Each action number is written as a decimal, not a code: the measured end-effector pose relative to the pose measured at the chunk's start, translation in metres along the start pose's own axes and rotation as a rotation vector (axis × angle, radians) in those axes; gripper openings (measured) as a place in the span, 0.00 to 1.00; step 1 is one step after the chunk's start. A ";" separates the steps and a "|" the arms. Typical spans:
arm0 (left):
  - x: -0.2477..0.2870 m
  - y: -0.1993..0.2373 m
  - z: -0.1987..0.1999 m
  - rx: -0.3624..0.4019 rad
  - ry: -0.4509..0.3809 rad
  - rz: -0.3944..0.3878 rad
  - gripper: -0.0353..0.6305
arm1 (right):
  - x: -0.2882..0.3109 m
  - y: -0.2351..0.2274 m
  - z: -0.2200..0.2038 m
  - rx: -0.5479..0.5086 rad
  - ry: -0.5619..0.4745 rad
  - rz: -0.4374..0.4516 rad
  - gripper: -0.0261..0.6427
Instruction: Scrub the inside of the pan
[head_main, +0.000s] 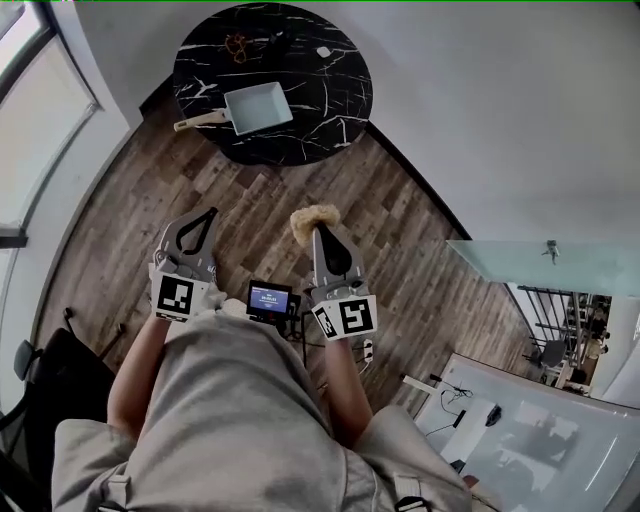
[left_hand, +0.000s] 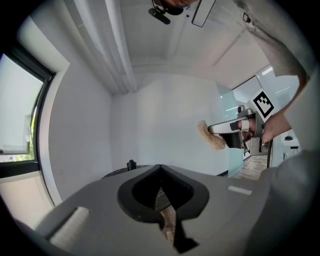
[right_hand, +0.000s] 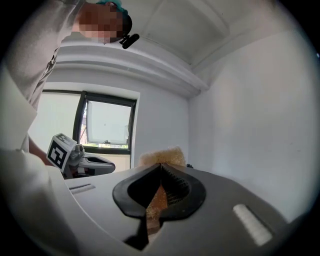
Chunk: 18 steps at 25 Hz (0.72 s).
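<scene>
A pale rectangular pan (head_main: 258, 106) with a wooden handle lies on a round black marble table (head_main: 320, 110) at the top of the head view, well ahead of both grippers. My left gripper (head_main: 210, 213) hangs over the wood floor, shut with nothing in it; its jaws (left_hand: 160, 187) meet tip to tip. My right gripper (head_main: 318, 228) is shut on a tan scrubbing sponge (head_main: 312, 218), which sticks out past the jaw tips (right_hand: 161, 156). The left gripper view shows the right gripper (left_hand: 212, 130) with the sponge (left_hand: 214, 140) off to its right.
Small items (head_main: 237, 45) lie at the table's far side. White walls close in behind and right of the table. A glass tabletop (head_main: 530, 265) and a white desk (head_main: 530, 430) stand at the right, a black chair (head_main: 40, 390) at the lower left.
</scene>
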<state>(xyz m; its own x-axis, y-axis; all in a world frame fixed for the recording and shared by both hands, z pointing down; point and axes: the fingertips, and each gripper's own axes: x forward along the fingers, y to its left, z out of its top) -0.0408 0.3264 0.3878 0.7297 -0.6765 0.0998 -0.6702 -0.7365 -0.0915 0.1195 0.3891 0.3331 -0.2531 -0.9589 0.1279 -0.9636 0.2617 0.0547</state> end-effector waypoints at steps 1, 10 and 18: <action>0.008 0.010 -0.001 -0.006 0.000 0.001 0.05 | 0.013 -0.004 0.003 -0.012 0.010 -0.002 0.07; 0.060 0.081 -0.030 0.000 0.037 -0.019 0.06 | 0.132 -0.049 -0.019 0.030 0.101 -0.016 0.07; 0.148 0.141 -0.079 0.144 0.190 -0.116 0.10 | 0.282 -0.117 -0.076 -0.021 0.169 -0.034 0.07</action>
<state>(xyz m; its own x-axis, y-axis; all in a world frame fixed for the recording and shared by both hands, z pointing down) -0.0381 0.1221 0.4682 0.7530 -0.5850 0.3013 -0.5471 -0.8110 -0.2074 0.1671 0.0966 0.4376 -0.2007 -0.9356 0.2906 -0.9689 0.2334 0.0823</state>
